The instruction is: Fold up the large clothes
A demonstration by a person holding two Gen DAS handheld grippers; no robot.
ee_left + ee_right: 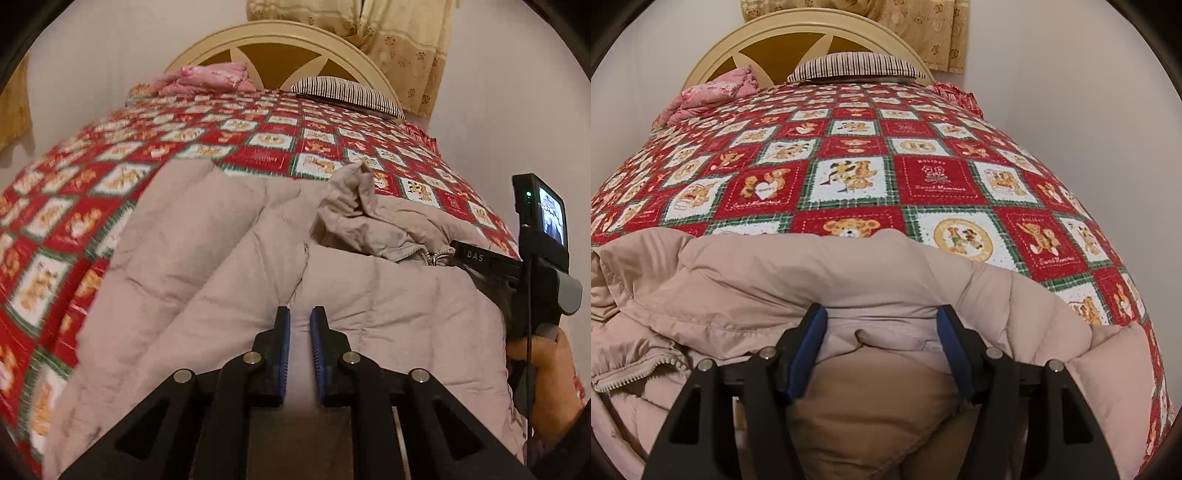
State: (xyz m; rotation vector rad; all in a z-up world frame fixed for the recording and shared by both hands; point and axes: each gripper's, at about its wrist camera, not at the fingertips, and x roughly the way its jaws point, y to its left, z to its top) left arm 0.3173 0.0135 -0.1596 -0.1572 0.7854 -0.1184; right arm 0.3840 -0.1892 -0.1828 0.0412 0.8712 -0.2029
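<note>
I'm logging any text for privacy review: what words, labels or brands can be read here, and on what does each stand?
"DAS": on the black body of the right hand-held gripper, seen from the left wrist camera.
"HOLIDAY": atop a red square of the bedspread.
Script line under it: looks like "Sweet Memories", too blurred to be sure.
Small screen on that gripper: picture only, nothing legible.

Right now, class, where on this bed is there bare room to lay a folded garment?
Free: the bedspread between the puffer coat and striped pillow. Crowded: the near edge under the coat, and the pink quilt corner.
</note>
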